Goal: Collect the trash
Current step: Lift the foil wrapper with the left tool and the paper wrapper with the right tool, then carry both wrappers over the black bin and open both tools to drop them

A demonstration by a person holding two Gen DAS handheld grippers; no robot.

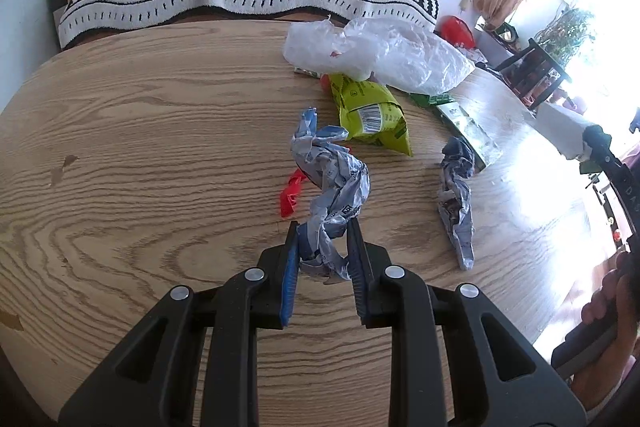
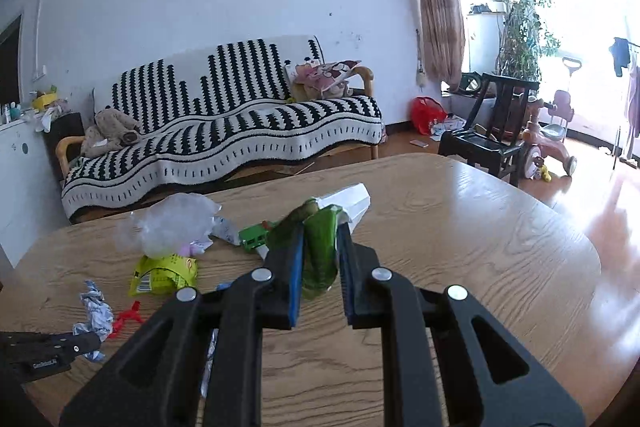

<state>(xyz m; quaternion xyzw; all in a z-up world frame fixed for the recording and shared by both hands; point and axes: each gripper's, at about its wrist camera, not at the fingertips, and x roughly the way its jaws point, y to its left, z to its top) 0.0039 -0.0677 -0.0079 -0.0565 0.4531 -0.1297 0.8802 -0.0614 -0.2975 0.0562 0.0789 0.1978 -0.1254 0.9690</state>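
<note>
L gripper (image 1: 322,233) is clenched on a crumpled blue-white wrapper (image 1: 332,183); the near end of the wrapper sits between the two blue pads, the rest twists up and away to the far side, above the wood table (image 1: 140,147). Just left of it lies a small red scrap (image 1: 291,193). Behind it, farther, is a yellow-green snack bag (image 1: 370,111), and beyond that a clear plastic bag (image 1: 380,51). To the right, apart from the gripper, lies a second crumpled wrapper (image 1: 456,203), and near its far end a green-silver packet (image 1: 468,131).

R gripper (image 2: 320,241) is grasping a green wrapper (image 2: 318,255); the wrapper stands between the pads, its top end sticks out past the fingertips and its low end hangs under them. Right behind the tips a white folded piece (image 2: 352,201) shows, I cannot tell if it touches the wrapper. In this view the other trash lies to the left on the table, w/ the L gripper at the near left edge. A striped sofa (image 2: 224,123) is far behind
</note>
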